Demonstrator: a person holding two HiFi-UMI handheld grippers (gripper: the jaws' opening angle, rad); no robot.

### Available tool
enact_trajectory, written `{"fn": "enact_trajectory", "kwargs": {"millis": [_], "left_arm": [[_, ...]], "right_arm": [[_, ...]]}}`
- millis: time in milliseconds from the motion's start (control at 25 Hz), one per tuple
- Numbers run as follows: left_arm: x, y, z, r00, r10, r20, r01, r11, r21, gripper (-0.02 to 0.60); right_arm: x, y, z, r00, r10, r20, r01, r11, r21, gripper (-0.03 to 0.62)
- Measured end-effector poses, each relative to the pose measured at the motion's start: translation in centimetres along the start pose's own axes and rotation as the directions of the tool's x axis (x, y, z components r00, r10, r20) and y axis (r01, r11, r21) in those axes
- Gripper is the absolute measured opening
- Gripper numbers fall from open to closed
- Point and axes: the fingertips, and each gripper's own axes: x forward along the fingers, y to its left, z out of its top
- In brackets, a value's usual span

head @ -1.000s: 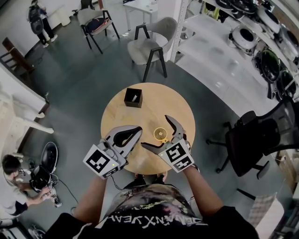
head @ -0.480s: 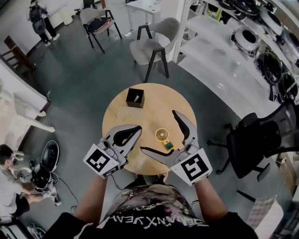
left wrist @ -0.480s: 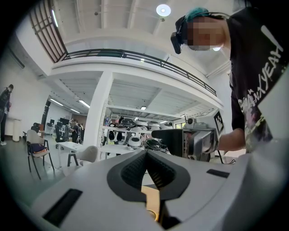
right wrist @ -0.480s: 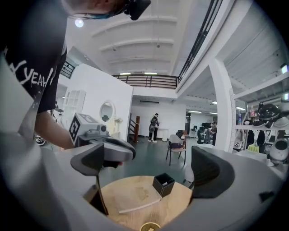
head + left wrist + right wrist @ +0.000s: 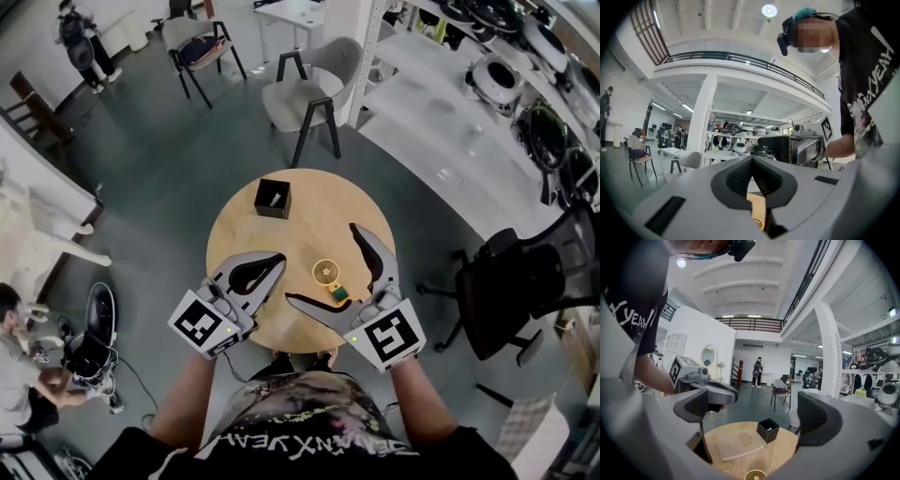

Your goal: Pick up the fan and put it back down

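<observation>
On the desk (image 5: 300, 211), fan (image 5: 325, 272) sits between your right gripper (image 5: 319, 262)'s wide jaws. Left gripper (image 5: 279, 259)'s jaws are closed, empty. Closing in or backing off, stay centred on the fan.

Bright, even light pours from a ceiling lamp (image 5: 769, 10), shadows are soft, and both gripper views bend hard, black at the corners.

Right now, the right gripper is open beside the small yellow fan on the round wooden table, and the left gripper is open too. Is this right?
Not quite: the left gripper is shut; the left gripper view shows its jaws together. The right gripper is indeed open beside the small yellow fan on the round wooden table.
</observation>
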Motion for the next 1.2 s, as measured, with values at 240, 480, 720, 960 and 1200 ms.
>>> {"fn": "enact_trajectory", "kwargs": {"millis": [240,480,720,960,1200], "left_arm": [[0.0,0.0,-0.4,1.000,-0.002,-0.004,0.002,1.000,0.000,0.014],[0.3,-0.2,-0.2,1.000,-0.010,-0.006,0.010,1.000,0.001,0.014],[0.3,-0.3,0.1,1.000,-0.015,-0.004,0.015,1.000,0.001,0.013],[0.3,-0.4,-0.1,1.000,-0.016,-0.008,0.016,1.000,0.001,0.014],[0.4,-0.3,0.1,1.000,-0.018,-0.008,0.018,1.000,0.002,0.014]], "right_arm": [[-0.2,-0.1,-0.9,1.000,-0.011,-0.006,0.011,1.000,0.011,0.509],[-0.7,-0.3,-0.5,1.000,-0.024,0.013,0.025,1.000,0.000,0.352],[-1.1,-0.6,-0.7,0.998,-0.058,0.016,0.058,0.998,-0.032,0.213],[-1.4,-0.4,-1.1,0.997,-0.067,0.030,0.069,0.997,-0.040,0.072],[-1.5,-0.2,-0.7,0.996,-0.065,0.063,0.067,0.997,-0.041,0.002]]}}
